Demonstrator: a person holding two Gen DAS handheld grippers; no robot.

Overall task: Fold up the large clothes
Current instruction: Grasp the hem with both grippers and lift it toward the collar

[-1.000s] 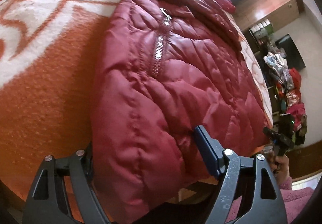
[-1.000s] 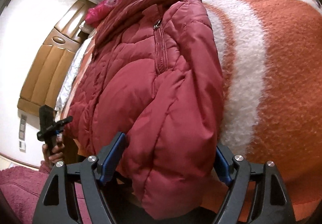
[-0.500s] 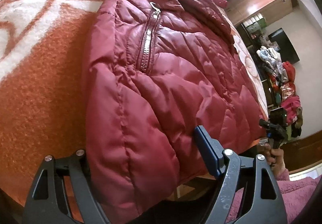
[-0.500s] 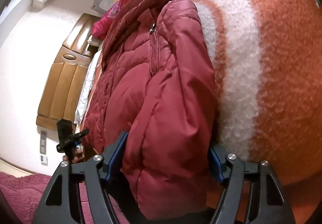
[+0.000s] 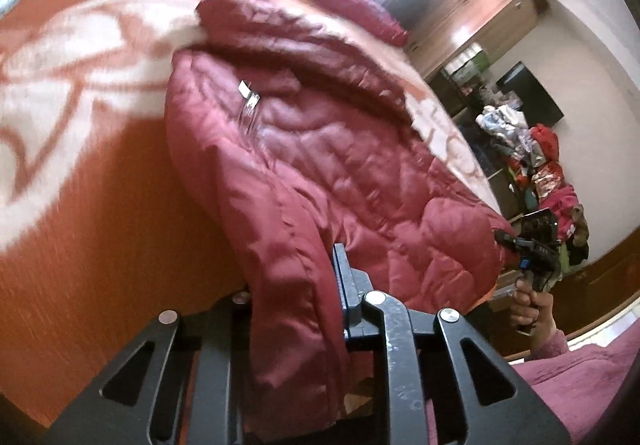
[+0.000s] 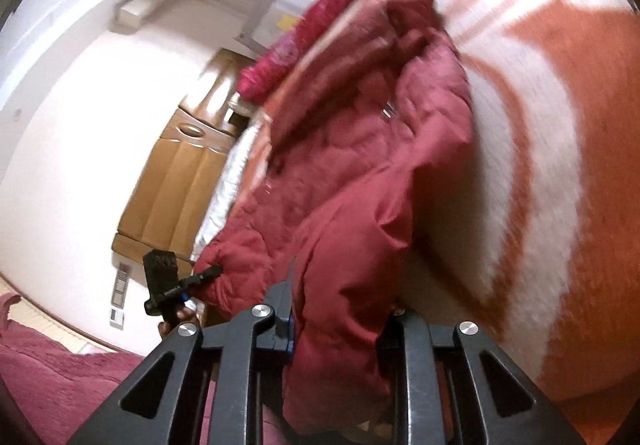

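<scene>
— Jacket (image 5: 340,173) location?
— On the bed's orange blanket (image 5: 100,205), hem pinched.
— Grippers?
— Left gripper (image 5: 296,285) and right gripper (image 6: 340,309), angled downward, have just been closing; both clamp the hem.

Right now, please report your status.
Left gripper, right gripper: jaws just closed on red jacket hem. Jacket on orange blanket. Nothing blocking.

An orange-and-white blanket (image 5: 100,173) covers the bed, bearing 1 red quilted jacket (image 5: 340,173).
</scene>
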